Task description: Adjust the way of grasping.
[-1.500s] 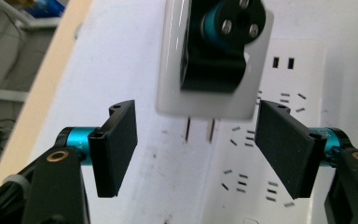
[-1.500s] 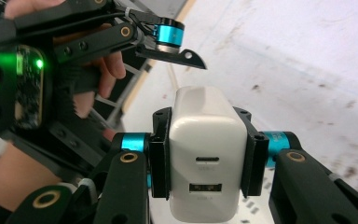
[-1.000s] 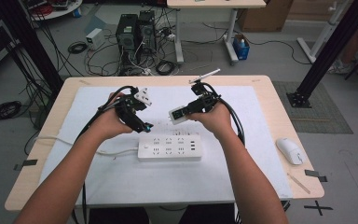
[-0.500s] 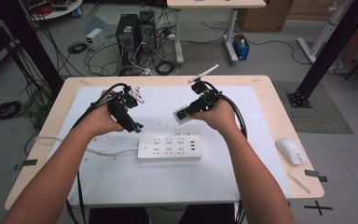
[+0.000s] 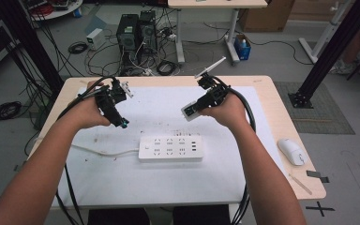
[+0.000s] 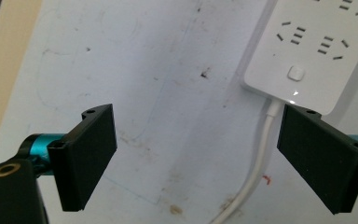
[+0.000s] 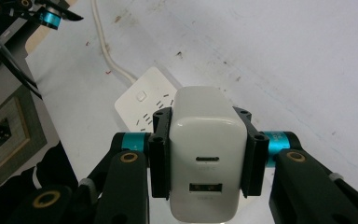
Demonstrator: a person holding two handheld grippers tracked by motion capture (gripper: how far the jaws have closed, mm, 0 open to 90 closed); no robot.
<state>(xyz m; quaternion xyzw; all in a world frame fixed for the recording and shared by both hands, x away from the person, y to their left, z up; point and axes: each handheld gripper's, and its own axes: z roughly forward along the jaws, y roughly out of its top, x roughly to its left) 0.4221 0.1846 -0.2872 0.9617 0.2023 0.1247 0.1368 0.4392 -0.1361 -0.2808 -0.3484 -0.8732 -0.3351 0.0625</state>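
A white power strip (image 5: 170, 148) lies on the white mat (image 5: 159, 103), its cord (image 5: 103, 152) running off to the left. My right gripper (image 5: 191, 111) hangs above and behind the strip, shut on a white USB charger (image 7: 207, 186) that sits upright between the jaws of the right gripper (image 7: 206, 140), ports facing the camera. My left gripper (image 5: 122, 123) hovers left of the strip. In the left gripper view the left gripper (image 6: 196, 154) has just been opening and holds nothing; below it are the strip's switch end (image 6: 317, 51) and cord (image 6: 261, 154).
A white computer mouse (image 5: 291, 151) rests near the table's right edge. Black cables trail from both grippers over the table's front edge. Computer towers (image 5: 136, 30) and tangled cables stand on the floor behind the table.
The left gripper has drawn away to the left of the strip and its jaws have spread wide. The right gripper has risen a little with the charger still in it.
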